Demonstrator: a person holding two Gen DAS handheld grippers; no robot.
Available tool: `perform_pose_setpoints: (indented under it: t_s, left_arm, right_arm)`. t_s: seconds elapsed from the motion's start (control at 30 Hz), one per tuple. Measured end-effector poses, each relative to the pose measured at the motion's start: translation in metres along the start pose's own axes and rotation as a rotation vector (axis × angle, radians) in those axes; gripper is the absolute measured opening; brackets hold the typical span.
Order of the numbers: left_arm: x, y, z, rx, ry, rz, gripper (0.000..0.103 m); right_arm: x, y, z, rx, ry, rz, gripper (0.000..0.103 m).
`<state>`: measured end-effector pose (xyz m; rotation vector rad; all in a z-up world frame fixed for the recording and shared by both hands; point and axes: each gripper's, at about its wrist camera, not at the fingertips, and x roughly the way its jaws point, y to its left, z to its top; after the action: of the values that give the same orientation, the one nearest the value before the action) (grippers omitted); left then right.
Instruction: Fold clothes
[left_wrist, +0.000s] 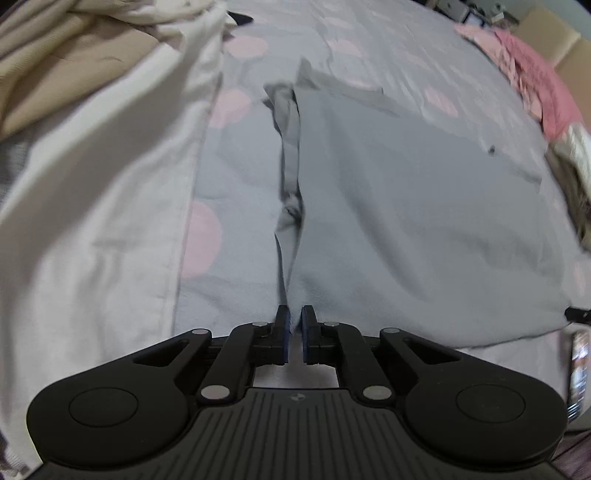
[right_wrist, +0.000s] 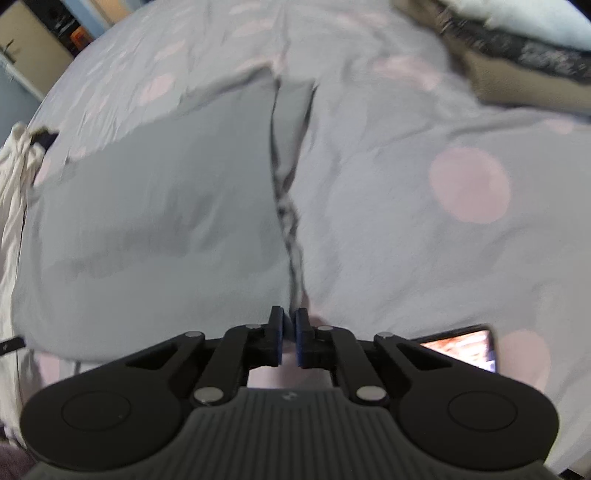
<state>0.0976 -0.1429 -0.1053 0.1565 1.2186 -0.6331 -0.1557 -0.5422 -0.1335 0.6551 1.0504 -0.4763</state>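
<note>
Grey shirt (left_wrist: 406, 221) lies flat on the spotty bed sheet (right_wrist: 469, 184); left gripper (left_wrist: 294, 325) and right gripper (right_wrist: 290, 325) each pinch a near corner almost fully closed, likely so both can lift together for a fold.

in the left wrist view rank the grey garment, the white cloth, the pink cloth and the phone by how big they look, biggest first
1. grey garment and white cloth: look alike, and the white one runs out of frame, so unranked.
2. pink cloth, farther away.
3. phone, cut off at the edge.
</note>
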Motion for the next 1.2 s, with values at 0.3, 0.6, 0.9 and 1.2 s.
perform_pose_setpoints:
  t_s: [0.3,0.6,0.9,1.2]
  left_arm:
    - [-0.024,-0.003,0.008,0.015,-0.018,-0.024,0.004]
    - [-0.056,-0.005,-0.011,0.050,0.046,-0.025,0.004]
    - [-0.045,-0.006,-0.039,0.106,0.095,0.002,0.004]
    - [-0.041,-0.005,-0.029,0.108,0.058,0.038,0.022]
  right_arm:
    - [-0.012,0.006,0.007,-0.001,-0.002,-0.033,0.006]
    - [-0.058,0.008,-0.011,-0.026,-0.006,0.005,0.005]
    - [-0.047,0.008,-0.050,-0.108,0.063,-0.089,0.000]
    - [-0.044,-0.005,-0.039,-0.035,0.025,0.005,0.025]
